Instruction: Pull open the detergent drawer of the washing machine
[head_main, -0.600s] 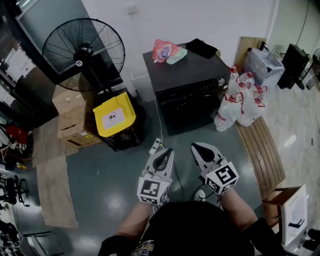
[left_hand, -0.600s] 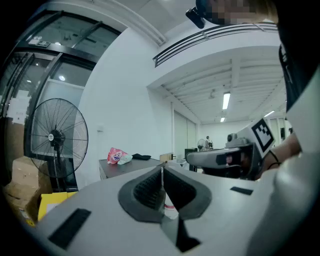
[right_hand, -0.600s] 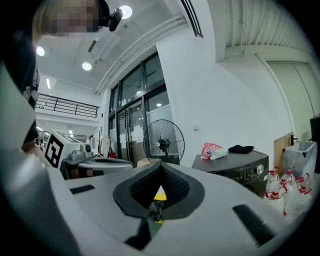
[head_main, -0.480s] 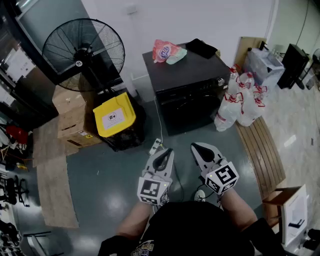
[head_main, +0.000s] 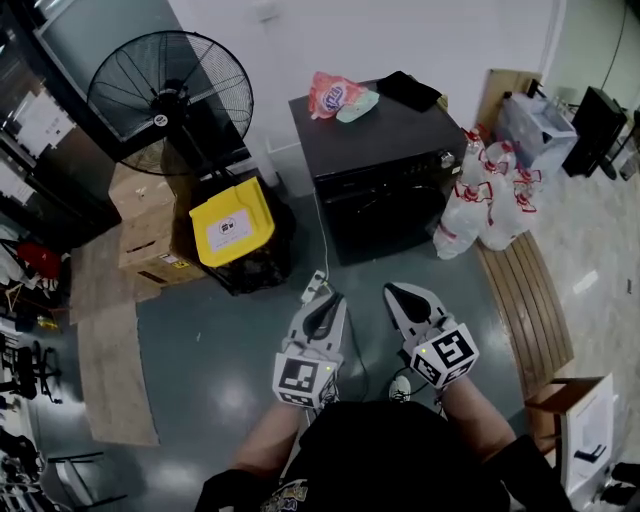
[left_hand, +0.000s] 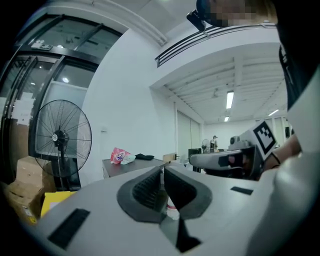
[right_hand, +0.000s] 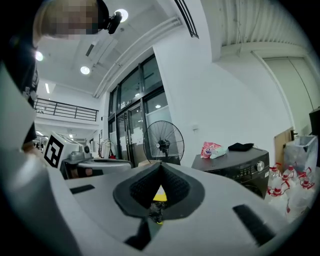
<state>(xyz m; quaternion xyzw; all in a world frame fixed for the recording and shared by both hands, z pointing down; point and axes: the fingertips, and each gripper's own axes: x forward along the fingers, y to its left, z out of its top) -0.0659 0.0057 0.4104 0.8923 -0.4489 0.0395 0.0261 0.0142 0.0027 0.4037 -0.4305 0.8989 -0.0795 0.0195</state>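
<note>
A black washing machine (head_main: 385, 170) stands against the white wall, its control panel (right_hand: 242, 171) and dial facing me; the drawer front looks flush with the panel. Both grippers are held level in front of the person, well short of the machine. The left gripper (head_main: 328, 306) is shut, with nothing between its jaws. My right gripper (head_main: 400, 297) is shut and empty too. In the left gripper view the left gripper (left_hand: 163, 172) points toward the machine top (left_hand: 131, 164), and the right gripper (right_hand: 160, 172) shows the machine at its right.
A pink bag (head_main: 328, 97) and a black cloth (head_main: 407, 90) lie on the machine top. A pedestal fan (head_main: 168, 92), a yellow-lidded bin (head_main: 231, 224) and cardboard boxes (head_main: 140, 235) stand left. Plastic bottles (head_main: 488, 200) and a wooden bench (head_main: 525, 300) are right. A power strip (head_main: 313, 288) lies on the floor.
The view has shifted slightly: the machine and fan sit a little higher and to the right in the picture. Both grippers stay shut and in about the same place.
</note>
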